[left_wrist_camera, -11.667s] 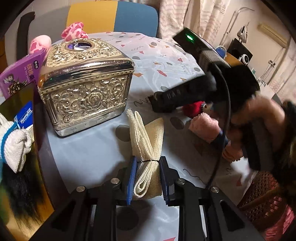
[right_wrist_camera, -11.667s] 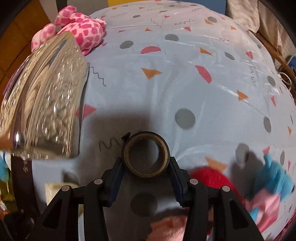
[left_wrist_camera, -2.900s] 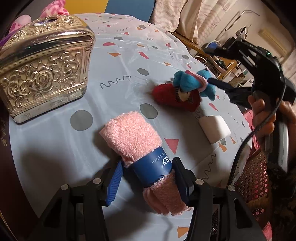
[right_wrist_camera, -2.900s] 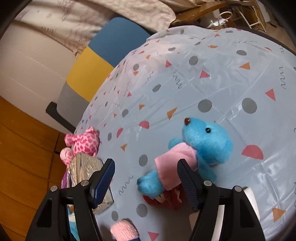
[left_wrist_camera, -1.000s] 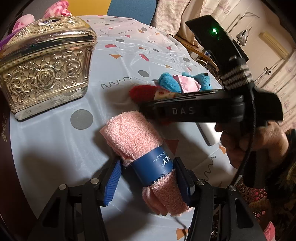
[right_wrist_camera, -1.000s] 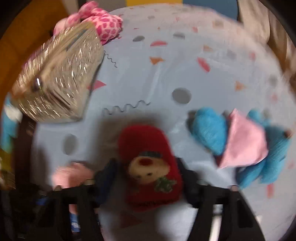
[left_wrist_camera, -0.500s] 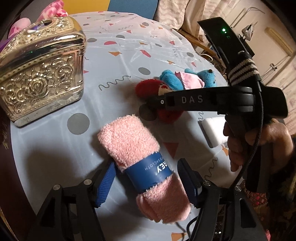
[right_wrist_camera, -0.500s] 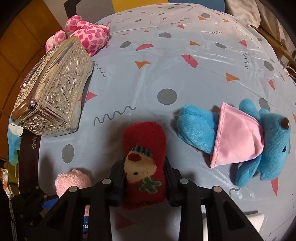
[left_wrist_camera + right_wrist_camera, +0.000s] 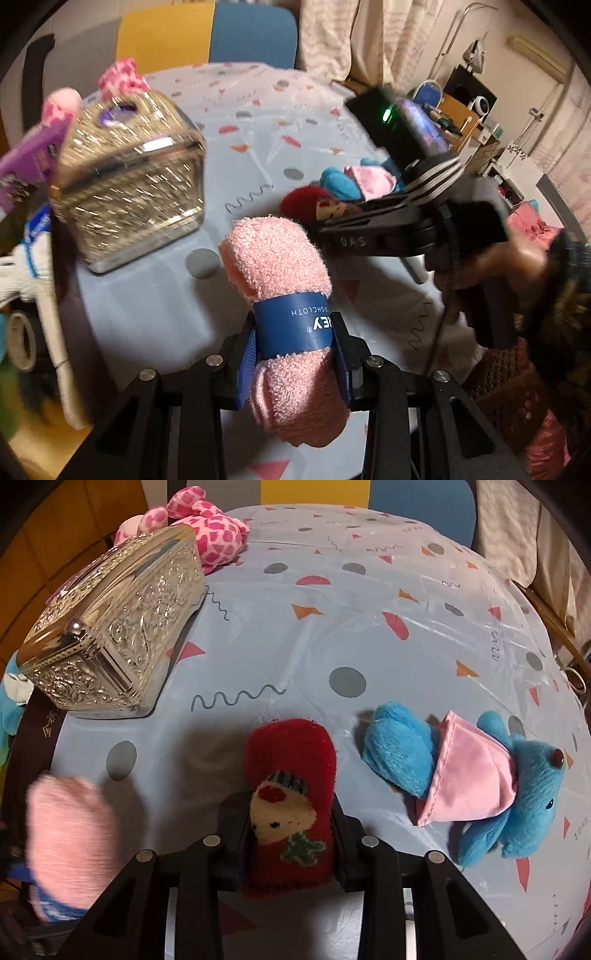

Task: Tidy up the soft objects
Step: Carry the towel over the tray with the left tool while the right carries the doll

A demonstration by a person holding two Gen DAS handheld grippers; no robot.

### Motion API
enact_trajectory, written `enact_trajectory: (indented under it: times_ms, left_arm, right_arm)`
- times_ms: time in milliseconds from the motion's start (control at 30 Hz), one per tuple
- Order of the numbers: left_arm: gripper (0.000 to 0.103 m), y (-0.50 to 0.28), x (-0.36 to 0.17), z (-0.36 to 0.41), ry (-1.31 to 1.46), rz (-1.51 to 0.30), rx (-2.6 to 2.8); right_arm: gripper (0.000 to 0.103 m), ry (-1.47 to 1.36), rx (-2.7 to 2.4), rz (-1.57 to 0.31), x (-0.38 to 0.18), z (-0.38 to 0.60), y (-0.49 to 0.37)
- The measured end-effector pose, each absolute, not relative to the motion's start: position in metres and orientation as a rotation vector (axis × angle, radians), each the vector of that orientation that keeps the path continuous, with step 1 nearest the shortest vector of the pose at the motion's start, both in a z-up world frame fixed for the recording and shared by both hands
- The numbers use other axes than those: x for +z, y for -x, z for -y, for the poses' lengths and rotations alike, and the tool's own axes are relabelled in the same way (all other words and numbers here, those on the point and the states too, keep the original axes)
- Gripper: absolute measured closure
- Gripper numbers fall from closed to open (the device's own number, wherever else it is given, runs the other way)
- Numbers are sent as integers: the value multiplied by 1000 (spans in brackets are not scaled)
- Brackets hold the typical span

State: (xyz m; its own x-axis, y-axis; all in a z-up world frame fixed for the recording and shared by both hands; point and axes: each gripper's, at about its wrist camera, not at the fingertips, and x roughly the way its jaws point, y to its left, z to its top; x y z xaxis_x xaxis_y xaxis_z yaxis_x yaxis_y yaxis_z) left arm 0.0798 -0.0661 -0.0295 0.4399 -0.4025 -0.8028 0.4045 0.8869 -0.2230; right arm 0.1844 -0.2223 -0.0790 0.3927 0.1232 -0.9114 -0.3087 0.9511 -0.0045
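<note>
My left gripper (image 9: 293, 341) is shut on a rolled pink washcloth (image 9: 280, 273) with a blue paper band and holds it lifted above the table. The washcloth also shows blurred in the right wrist view (image 9: 70, 834). My right gripper (image 9: 290, 830) is shut on a red sock with a snowman face (image 9: 290, 775), held just over the tablecloth. The sock's red tip shows in the left wrist view (image 9: 306, 201). A blue plush bear in a pink shirt (image 9: 476, 775) lies to the right of the sock.
An ornate silver box (image 9: 110, 627) stands at the table's left, with a pink spotted plush (image 9: 207, 528) behind it. A white knitted toy (image 9: 22, 266) and a tape roll (image 9: 20, 339) lie off the table's left edge. A chair (image 9: 207, 35) stands beyond the table.
My left gripper has closed on the pink washcloth and lifted it, swinging left. My right gripper has tightened on the red sock.
</note>
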Motion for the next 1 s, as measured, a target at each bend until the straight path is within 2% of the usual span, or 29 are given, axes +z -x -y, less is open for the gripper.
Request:
enact_trajectory:
  times_ms: [200, 367, 733, 833, 900, 967, 1000]
  left_arm:
    - [67, -58, 6, 22, 54, -901, -497]
    - [67, -47, 25, -46, 141, -849, -371]
    - [67, -16, -2, -187, 148, -849, -10]
    - [63, -16, -22, -203, 152, -890, 27]
    - [57, -12, -33, -215, 163, -918, 47]
    - [45, -7, -40, -221, 192, -928, 51]
    - [44, -5, -40, -222, 201, -925, 58]
  right_arm:
    - [69, 258, 272, -1102, -81, 211, -169]
    - [69, 262, 269, -1098, -83, 205, -166]
    - [69, 287, 261, -1091, -81, 201, -170]
    - [69, 285, 259, -1092, -80, 200, -169]
    - [69, 286, 258, -1092, -80, 200, -169]
    - [68, 286, 258, -1093, -80, 200, -169]
    - [68, 286, 259, -1094, -80, 200, -169]
